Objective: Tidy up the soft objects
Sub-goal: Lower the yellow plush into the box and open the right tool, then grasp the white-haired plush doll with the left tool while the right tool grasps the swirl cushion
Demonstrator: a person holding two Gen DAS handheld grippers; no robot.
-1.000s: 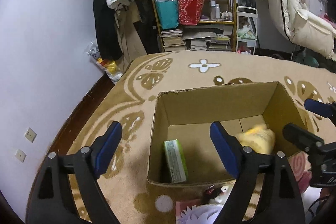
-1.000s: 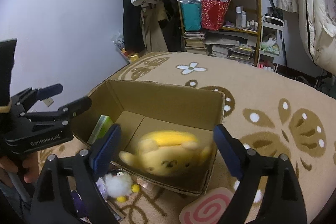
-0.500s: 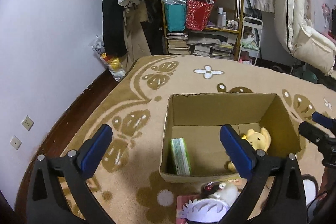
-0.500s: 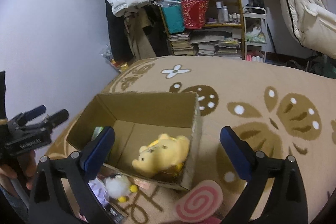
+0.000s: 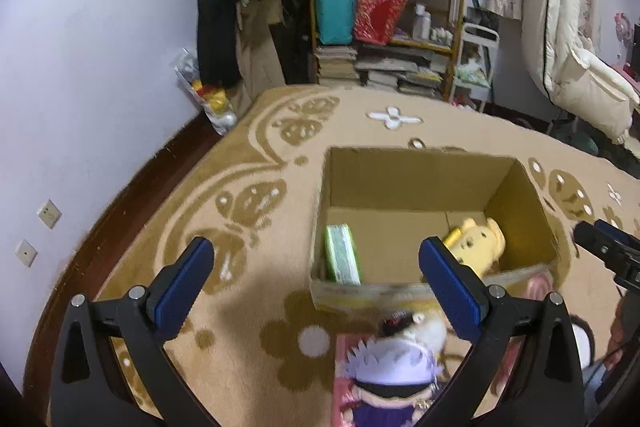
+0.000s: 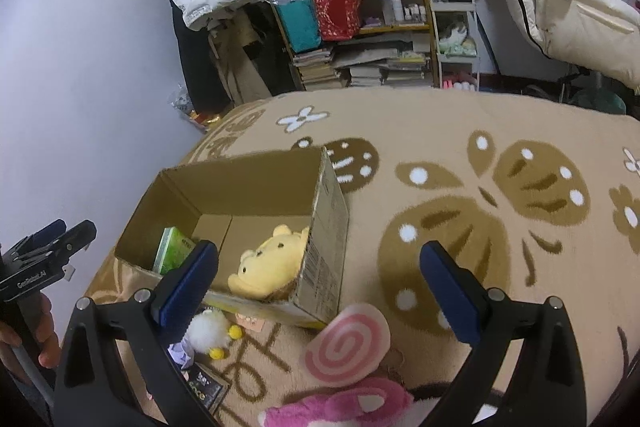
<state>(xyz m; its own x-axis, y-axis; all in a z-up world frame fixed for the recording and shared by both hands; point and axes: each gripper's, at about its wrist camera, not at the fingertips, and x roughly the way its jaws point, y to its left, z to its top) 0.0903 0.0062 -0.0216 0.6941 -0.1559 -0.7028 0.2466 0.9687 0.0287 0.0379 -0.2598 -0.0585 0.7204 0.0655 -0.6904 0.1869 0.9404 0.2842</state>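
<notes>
An open cardboard box (image 5: 420, 163) (image 6: 328, 227) sits on the patterned rug. Inside lie a yellow bear plush (image 5: 478, 241) (image 6: 272, 259) and a green pack (image 5: 340, 253) (image 6: 172, 251). My left gripper (image 5: 316, 275) is open and empty, above the rug at the box's near left. My right gripper (image 6: 320, 279) is open and empty, above the box's right corner. In front of the box lie a purple-and-white plush (image 5: 390, 375), a small white fluffy chick (image 6: 208, 333), a pink swirl cushion (image 6: 348, 345) and a pink plush (image 6: 340, 403).
The rug (image 6: 480, 155) covers the floor. A cluttered shelf (image 5: 384, 27) with bags and books stands at the back, coats hang beside it. A wall (image 5: 80, 67) runs on the left. The other gripper shows at the left edge of the right wrist view (image 6: 44, 251).
Both grippers have pulled back and up from the box. The yellow bear, released a second ago, has settled inside the box. The right gripper has swung to the right.
</notes>
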